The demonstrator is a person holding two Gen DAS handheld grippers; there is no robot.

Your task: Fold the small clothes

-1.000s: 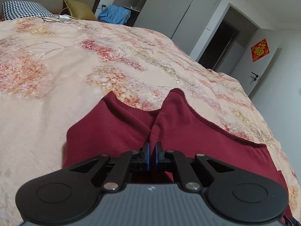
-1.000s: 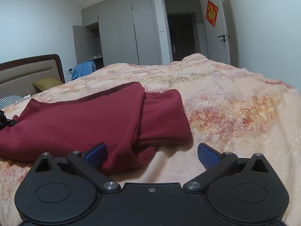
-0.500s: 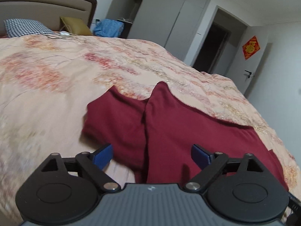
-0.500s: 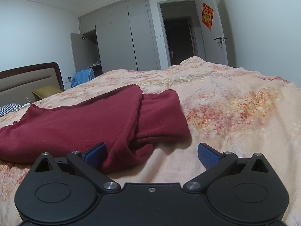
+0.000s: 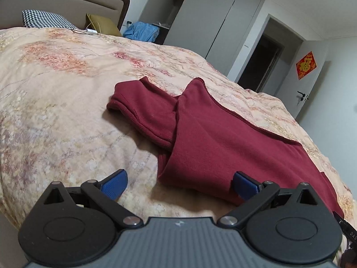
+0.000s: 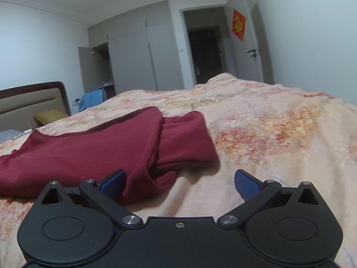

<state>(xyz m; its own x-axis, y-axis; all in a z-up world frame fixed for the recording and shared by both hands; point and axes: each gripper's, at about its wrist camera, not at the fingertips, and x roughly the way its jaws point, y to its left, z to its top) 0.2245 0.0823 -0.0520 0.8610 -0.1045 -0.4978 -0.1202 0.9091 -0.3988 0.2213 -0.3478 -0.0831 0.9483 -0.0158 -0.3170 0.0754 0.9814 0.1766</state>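
On the bed (image 5: 55, 111), the folded maroon garment (image 5: 223, 138) lies flat; left gripper (image 5: 179, 182) and right gripper (image 6: 178, 182) fingers spread wide, grasping nothing.

Glowing under soft, even indoor light, casting faint shadows beside the red garment (image 5: 223, 134) on the bed (image 5: 55, 111), bending and darkening at fisheye corners, blurring slightly in the right wrist view.

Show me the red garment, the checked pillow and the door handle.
Garment (image 5: 223, 138), left wrist view, top folded layer.
Pillow (image 5: 44, 19), left wrist view, its middle.
Door handle (image 6: 253, 51), right wrist view, the lever.
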